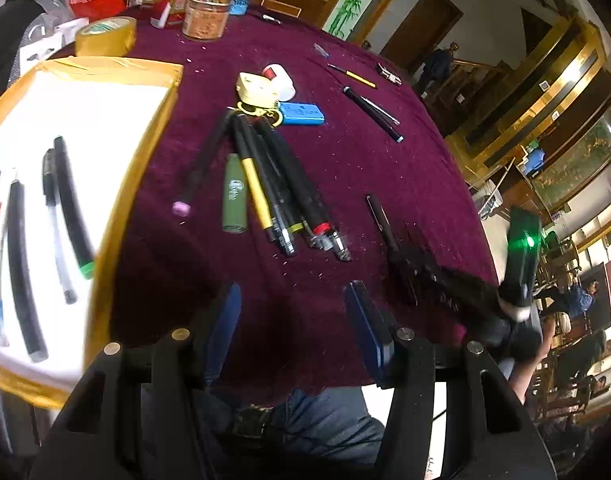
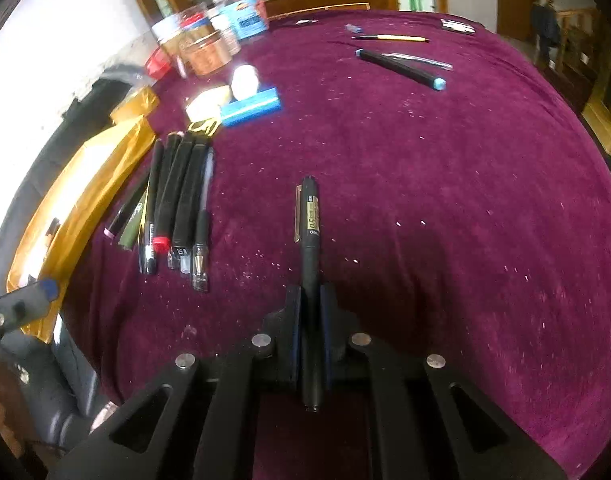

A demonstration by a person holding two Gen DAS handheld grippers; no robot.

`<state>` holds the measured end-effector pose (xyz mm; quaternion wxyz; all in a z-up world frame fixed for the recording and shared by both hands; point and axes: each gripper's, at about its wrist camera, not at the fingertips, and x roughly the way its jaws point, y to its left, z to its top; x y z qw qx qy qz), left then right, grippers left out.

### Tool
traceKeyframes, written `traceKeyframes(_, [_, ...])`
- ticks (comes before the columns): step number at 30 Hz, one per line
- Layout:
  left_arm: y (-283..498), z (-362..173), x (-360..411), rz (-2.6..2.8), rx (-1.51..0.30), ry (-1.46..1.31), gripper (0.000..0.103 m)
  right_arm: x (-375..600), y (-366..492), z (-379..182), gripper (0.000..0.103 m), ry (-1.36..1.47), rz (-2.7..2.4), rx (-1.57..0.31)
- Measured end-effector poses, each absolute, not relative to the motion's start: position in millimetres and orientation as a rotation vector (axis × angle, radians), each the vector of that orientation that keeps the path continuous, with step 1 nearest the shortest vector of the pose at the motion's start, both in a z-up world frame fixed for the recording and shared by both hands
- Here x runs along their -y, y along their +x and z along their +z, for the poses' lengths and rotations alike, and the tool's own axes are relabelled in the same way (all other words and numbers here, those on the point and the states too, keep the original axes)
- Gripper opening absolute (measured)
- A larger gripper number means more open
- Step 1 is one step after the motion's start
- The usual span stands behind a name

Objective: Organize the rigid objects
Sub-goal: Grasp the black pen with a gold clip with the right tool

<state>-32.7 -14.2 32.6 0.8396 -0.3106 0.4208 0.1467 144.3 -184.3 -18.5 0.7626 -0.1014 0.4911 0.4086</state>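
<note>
Beside claw-held pen (image 2: 310, 240), pen bundle (image 2: 177, 204)

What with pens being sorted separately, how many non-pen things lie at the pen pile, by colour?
Cream case with yellow loop: 1
White and red roll: 1
Blue block: 1
Green lighter: 1
Total: 4

furnished home hall: staircase (image 1: 485, 68), velvet-covered table (image 1: 385, 168)

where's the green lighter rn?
Left wrist view: green lighter lies on the maroon cloth, left edge of the pen pile, right of the gold-rimmed tray.
</note>
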Motion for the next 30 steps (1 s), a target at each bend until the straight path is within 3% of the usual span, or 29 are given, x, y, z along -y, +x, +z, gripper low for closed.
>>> traceKeyframes(11, [38.7,16.6,1.9,0.396,-0.937,-0.646,0.052,182.5,153.2,-24.5,0.008,-0.104,0.935,-1.014])
traceKeyframes(13, [50.1,9.9,-0.7,0.395,-0.952,-0.655,0.041,183.1,153.6,-24.9,0.008,-0.102,0.943,-1.012])
traceKeyframes(15, [58.4,3.8,-3.2,0.394,-0.969,-0.670,0.038,181.7,152.4,-24.5,0.008,-0.115,0.941,-1.004])
traceKeyframes(20, [56.5,-4.2,-4.1,0.405,-0.980,-0.642,0.013,180.0,149.4,-24.9,0.008,-0.127,0.929,-0.986])
traceKeyframes(30, [6.4,-2.5,12.9,0.339,-0.964,-0.605,0.012,175.9,143.8,-23.7,0.008,-0.173,0.907,-0.960])
